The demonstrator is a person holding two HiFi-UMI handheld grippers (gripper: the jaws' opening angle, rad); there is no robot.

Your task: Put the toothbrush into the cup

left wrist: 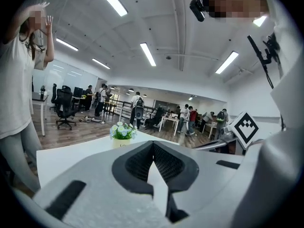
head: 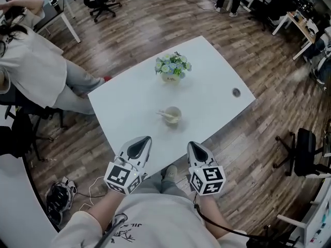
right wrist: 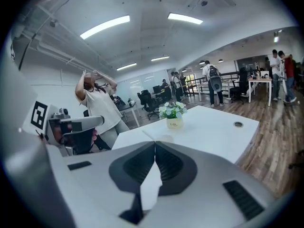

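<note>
A pale cup (head: 172, 116) stands near the middle of the white table (head: 217, 76), and a toothbrush (head: 166, 113) rests inside it, leaning over the left rim. My left gripper (head: 146, 140) hovers over the table's near edge, shut and empty, well short of the cup. My right gripper (head: 192, 145) is beside it at the near edge, also shut with nothing in it. In the left gripper view the jaws (left wrist: 153, 146) meet at the tips; the right gripper view shows the same (right wrist: 155, 145), with the cup (right wrist: 166, 138) just beyond.
A small pot of flowers (head: 172, 67) stands on the table behind the cup. A cable hole (head: 236, 92) sits near the table's right edge. A person in white (head: 28, 56) sits at the left. Office chairs (head: 302, 151) stand on the wooden floor around.
</note>
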